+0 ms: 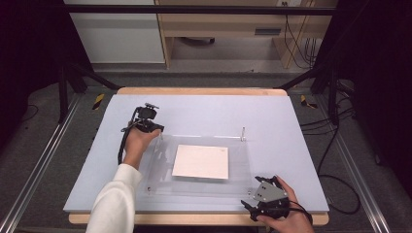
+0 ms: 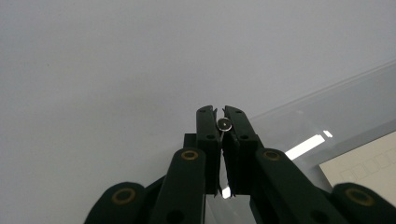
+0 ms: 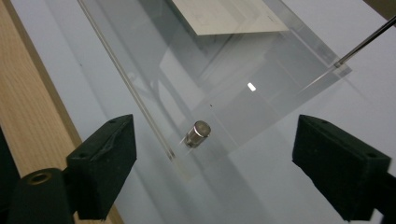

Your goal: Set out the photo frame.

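Observation:
A clear acrylic plate [image 1: 194,187] lies on a pale blue mat [image 1: 272,111], with a white sheet [image 1: 200,161] at its middle. At the plate's far left corner my left gripper [image 1: 157,131] points down, shut on a thin upright metal pin [image 2: 225,124] whose round top shows between the pads of the left gripper [image 2: 221,122]. At the near right corner my right gripper [image 1: 266,180] is held open. In the right gripper view a short metal stud [image 3: 198,133] stands in the plate's corner [image 3: 233,93], between the wide-apart jaws of the right gripper [image 3: 215,126] and untouched.
Another thin pin [image 1: 243,132] stands at the plate's far right corner, seen as a slanted rod [image 3: 369,39] in the right gripper view. The wooden table edge [image 3: 28,116] runs close beside the plate. Metal frame rails and cables flank the table.

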Available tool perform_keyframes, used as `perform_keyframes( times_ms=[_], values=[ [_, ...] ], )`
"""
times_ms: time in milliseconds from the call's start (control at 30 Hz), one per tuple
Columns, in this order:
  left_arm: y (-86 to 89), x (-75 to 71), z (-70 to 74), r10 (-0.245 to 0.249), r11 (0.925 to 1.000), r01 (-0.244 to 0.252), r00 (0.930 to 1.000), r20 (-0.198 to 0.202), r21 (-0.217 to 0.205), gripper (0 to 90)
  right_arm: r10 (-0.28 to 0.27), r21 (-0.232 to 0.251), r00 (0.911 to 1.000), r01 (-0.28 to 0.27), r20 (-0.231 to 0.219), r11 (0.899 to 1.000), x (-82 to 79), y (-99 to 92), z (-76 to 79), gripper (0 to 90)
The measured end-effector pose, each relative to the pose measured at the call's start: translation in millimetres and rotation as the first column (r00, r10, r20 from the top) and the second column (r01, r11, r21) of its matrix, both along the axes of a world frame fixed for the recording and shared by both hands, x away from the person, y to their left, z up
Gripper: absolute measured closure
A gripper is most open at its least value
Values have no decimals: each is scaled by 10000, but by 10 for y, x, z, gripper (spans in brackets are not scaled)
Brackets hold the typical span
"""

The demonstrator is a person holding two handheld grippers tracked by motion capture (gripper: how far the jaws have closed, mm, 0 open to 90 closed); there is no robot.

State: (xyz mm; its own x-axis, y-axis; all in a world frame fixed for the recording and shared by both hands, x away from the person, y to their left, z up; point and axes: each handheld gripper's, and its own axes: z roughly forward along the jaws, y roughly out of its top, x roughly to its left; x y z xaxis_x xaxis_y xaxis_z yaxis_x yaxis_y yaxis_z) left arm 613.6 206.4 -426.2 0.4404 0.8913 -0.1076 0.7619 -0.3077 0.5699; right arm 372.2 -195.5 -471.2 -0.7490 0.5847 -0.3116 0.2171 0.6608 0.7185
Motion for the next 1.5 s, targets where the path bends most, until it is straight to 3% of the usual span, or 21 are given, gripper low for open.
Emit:
perform_keyframes(
  times_ms=[200, 400, 600, 733, 900, 1200, 1267, 1367, 1433, 1500],
  values=[
    [8, 14, -7, -22, 10000, 22, 10000, -13, -70, 849, -83, -190, 9996, 88, 282, 9998, 28, 10, -27, 239],
    [13, 15, -10, -135, 9999, 135, 9999, -23, -38, 848, 260, -484, 9977, -230, 633, 9986, 59, 64, -60, 270],
    [12, 19, -18, -164, 9998, 164, 9999, 38, -66, 848, 493, -414, 9935, -453, 1030, 9981, 42, 75, -41, 305],
    [16, 21, -17, -244, 9997, 244, 9997, 27, -7, 848, 608, -342, 9925, -575, 1062, 9978, 44, 99, -26, 346],
    [15, 14, -23, -240, 9997, 240, 9997, 97, -22, 848, 780, -595, 9900, -714, 1178, 9957, 29, 132, -16, 383],
    [17, -23, -40, 76, 9996, -66, 9993, 370, -272, 843, 508, -419, 9904, -457, 1285, 9981, -2, 146, 59, 430],
    [35, -38, -46, 223, 9989, -201, 9983, 539, -421, 816, 533, -484, 9901, -474, 1301, 9977, -3, 151, 71, 442],
    [48, -86, 1, 113, 9997, -92, 9956, 931, -227, 775, 590, -348, 9904, -551, 1248, 9979, -8, 149, 108, 458],
    [51, -136, 73, 155, 9997, -126, 9890, 1470, -209, 751, 569, -338, 9909, -532, 1220, 9980, -8, 151, 127, 460],
    [70, -188, 146, 61, 9999, -38, 9842, 1767, -135, 736, 636, -372, 9902, -594, 1242, 9975, -4, 151, 134, 465]
  ],
)
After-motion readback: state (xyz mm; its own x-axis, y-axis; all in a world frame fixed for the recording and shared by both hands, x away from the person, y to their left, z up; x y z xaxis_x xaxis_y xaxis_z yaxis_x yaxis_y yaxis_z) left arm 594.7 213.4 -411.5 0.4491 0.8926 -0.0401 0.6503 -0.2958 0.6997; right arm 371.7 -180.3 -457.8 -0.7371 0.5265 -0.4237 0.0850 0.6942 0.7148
